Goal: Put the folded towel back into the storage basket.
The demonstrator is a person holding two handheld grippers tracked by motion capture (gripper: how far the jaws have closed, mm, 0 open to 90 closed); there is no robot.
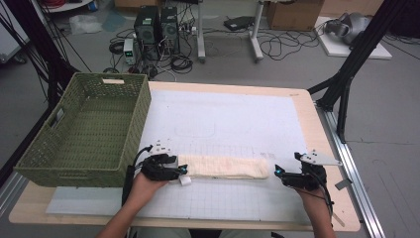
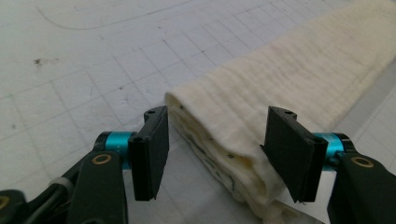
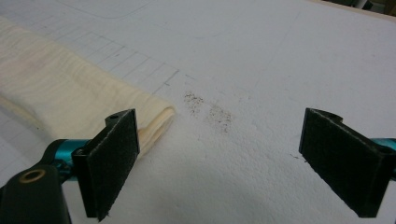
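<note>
A long folded cream cloth (image 1: 223, 166) lies across the white gridded mat near the table's front. My left gripper (image 1: 183, 171) is at its left end. In the left gripper view the cloth's thick folded end (image 2: 261, 93) sits between the jaws of my left gripper (image 2: 215, 149); one pad (image 2: 289, 154) touches the fabric, while the other pad (image 2: 152, 154) stands a little off it. My right gripper (image 1: 278, 172) rests at the cloth's right end. In the right gripper view my right gripper (image 3: 219, 158) is wide open over bare mat, with the cloth end (image 3: 56, 84) beside one pad (image 3: 114, 161).
A green woven basket (image 1: 74, 171), nothing in it, stands at the table's left, close to my left hand. The white mat (image 1: 228, 119) stretches back behind the cloth. A small white tag (image 1: 185, 181) lies by the left gripper. Black frame legs stand off the right edge.
</note>
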